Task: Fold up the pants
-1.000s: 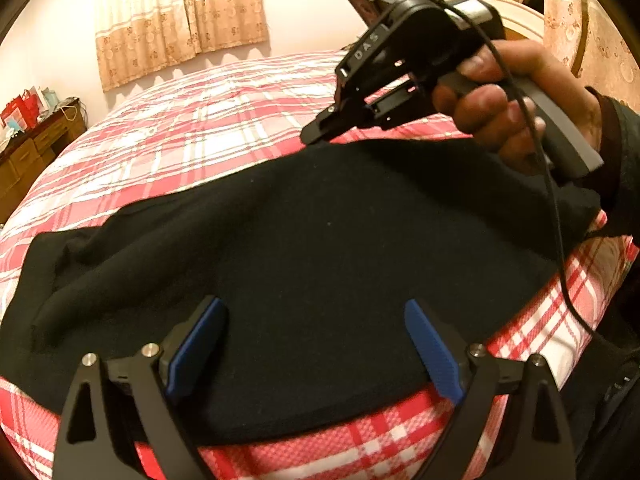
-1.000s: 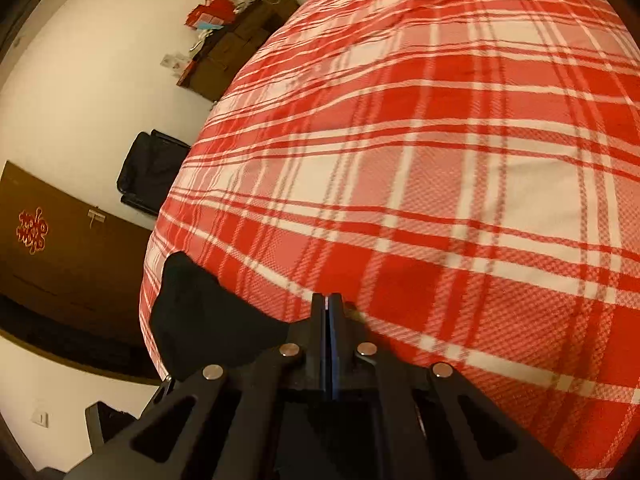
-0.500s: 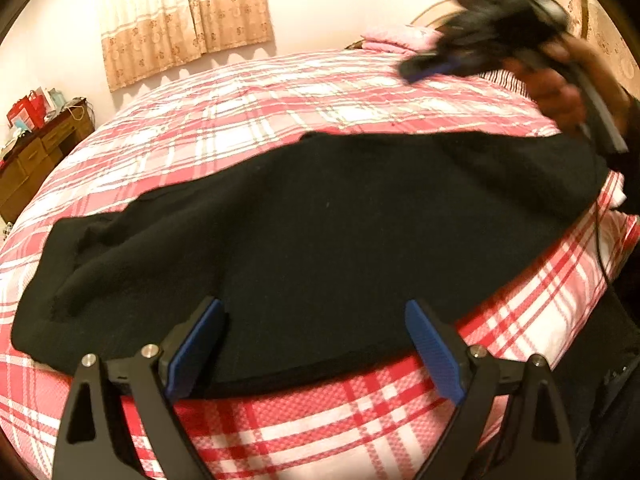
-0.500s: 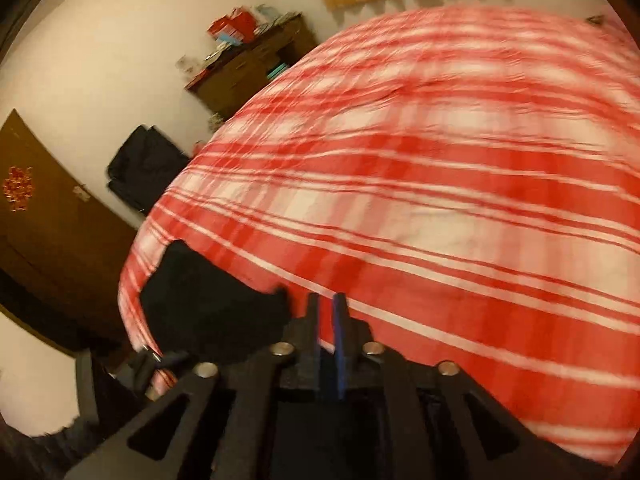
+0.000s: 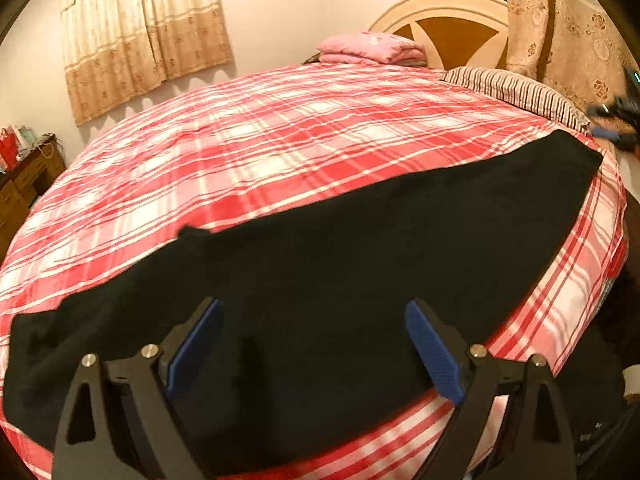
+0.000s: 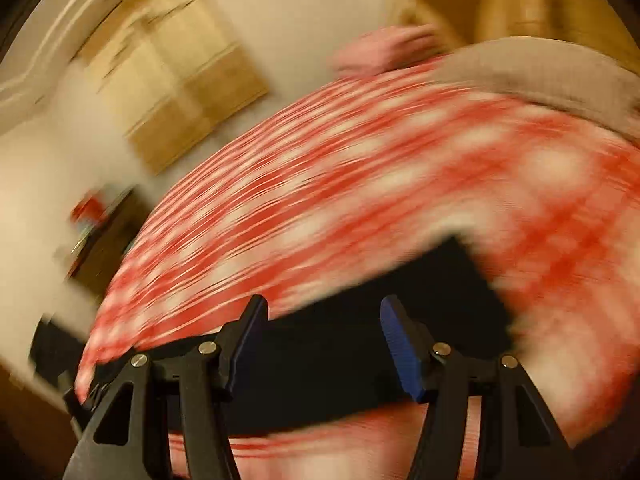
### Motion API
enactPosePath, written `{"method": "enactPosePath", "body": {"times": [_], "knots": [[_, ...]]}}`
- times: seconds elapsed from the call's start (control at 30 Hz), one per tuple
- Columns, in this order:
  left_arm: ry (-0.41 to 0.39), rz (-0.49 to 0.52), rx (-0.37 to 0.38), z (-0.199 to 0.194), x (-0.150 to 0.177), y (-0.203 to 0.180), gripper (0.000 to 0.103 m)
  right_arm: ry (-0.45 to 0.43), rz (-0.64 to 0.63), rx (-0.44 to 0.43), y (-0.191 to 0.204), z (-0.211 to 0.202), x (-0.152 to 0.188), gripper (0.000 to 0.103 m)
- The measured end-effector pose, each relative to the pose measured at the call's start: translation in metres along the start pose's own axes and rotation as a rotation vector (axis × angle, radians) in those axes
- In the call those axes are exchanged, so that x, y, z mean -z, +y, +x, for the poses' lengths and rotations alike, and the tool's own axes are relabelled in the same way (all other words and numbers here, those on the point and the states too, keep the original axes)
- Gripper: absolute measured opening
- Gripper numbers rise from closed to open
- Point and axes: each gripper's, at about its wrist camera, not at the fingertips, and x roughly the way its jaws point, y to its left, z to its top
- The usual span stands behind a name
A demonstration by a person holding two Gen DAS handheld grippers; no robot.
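The black pants (image 5: 340, 264) lie flat in a long band along the near edge of the red plaid bed (image 5: 280, 152), one end at the left, the other at the far right corner. My left gripper (image 5: 312, 344) is open and empty, hovering over the middle of the pants. My right gripper (image 6: 324, 340) is open and empty above the right end of the pants (image 6: 360, 320); its view is motion-blurred. It shows small and blurred at the right edge of the left wrist view (image 5: 616, 124).
A folded pink blanket (image 5: 372, 48) and a striped pillow (image 5: 512, 88) lie at the headboard (image 5: 448, 20). A wooden dresser (image 5: 24, 184) stands at the left by the curtained wall. The bed's near edge runs just under the pants.
My right gripper let go of the pants, opened, and swung away to the right. The pants now lie flatter and stretched out. My left gripper stayed open and pulled back a little.
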Motion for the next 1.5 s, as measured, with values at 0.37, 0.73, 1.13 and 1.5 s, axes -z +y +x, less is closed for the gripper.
{"method": "enactPosePath", "body": {"times": [0.37, 0.73, 1.13, 1.5], "knots": [[0.036, -0.035, -0.028, 0.019, -0.012, -0.011, 0.095, -0.005, 0.138, -0.006, -0.082, 0.011, 0.001, 0.060], [0.061, -0.081, -0.028, 0.031, -0.007, -0.001, 0.095, 0.067, 0.098, -0.131, -0.074, 0.049, 0.003, 0.015], [0.010, -0.148, -0.010, 0.013, -0.011, 0.013, 0.095, -0.071, -0.179, -0.125, 0.039, 0.005, -0.006, 0.012], [-0.027, -0.212, -0.017, -0.002, -0.009, 0.038, 0.095, -0.018, -0.409, -0.295, 0.186, 0.044, 0.025, 0.012]]}}
